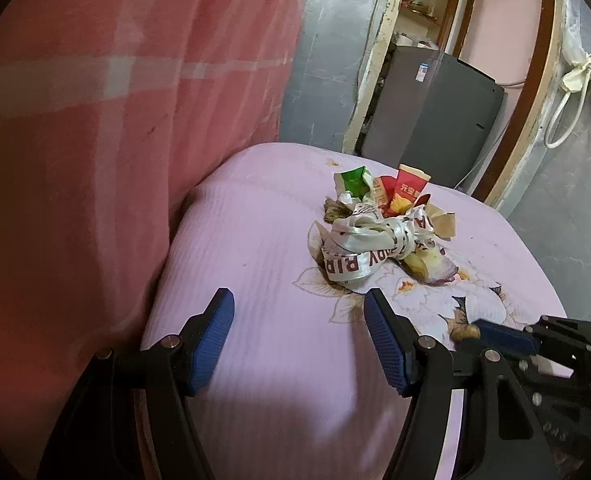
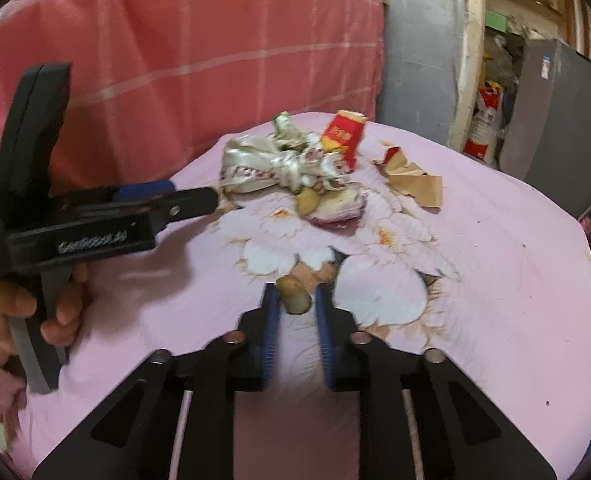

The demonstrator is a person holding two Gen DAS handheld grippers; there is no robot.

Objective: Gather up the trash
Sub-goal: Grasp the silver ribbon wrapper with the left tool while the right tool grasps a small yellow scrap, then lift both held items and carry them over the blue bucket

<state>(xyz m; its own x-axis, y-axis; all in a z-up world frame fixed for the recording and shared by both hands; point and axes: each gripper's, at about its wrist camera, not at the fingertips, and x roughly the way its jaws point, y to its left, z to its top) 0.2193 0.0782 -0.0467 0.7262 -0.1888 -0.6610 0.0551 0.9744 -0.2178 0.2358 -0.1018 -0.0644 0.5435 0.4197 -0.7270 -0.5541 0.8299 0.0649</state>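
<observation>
A pile of trash lies on the pink bed sheet (image 1: 255, 248): a white printed ribbon (image 1: 367, 244), a green wrapper (image 1: 353, 184), a red snack packet (image 1: 405, 194), torn brown paper (image 2: 413, 182) and an onion peel scrap (image 2: 337, 210). My left gripper (image 1: 299, 320) is open and empty, short of the ribbon. My right gripper (image 2: 295, 304) is nearly closed around a small brownish peel piece (image 2: 293, 294) on the sheet. The right gripper also shows in the left wrist view (image 1: 495, 332), low right. The left gripper shows in the right wrist view (image 2: 199, 200), held by a hand.
A red checked blanket (image 1: 115, 120) rises at the left behind the sheet. A grey appliance (image 1: 435, 120) stands beyond the bed's far edge by a doorway. Grey tiled floor lies to the right. Rubber gloves (image 1: 587, 76) hang on the wall.
</observation>
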